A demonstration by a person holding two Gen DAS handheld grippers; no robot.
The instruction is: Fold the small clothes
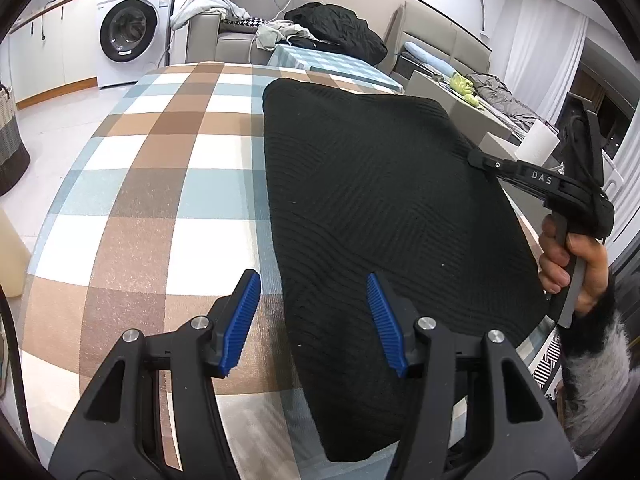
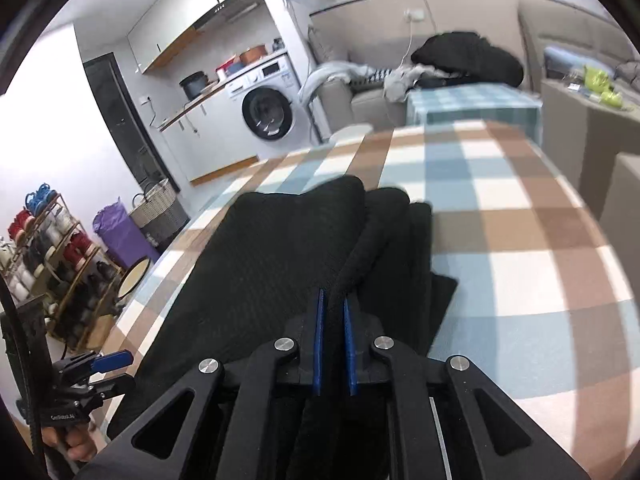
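Right gripper (image 2: 333, 312) clamps black knit garment's (image 1: 380, 208) raised edge; left gripper (image 1: 314, 316) apart; garment runs lengthwise away.

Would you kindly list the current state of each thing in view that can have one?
Left gripper: open, nothing between its pads.
Right gripper: shut on an edge of the black knit garment.
Black knit garment: lying on the checked tablecloth, partly folded, one edge pinched.
Washing machine: door closed.
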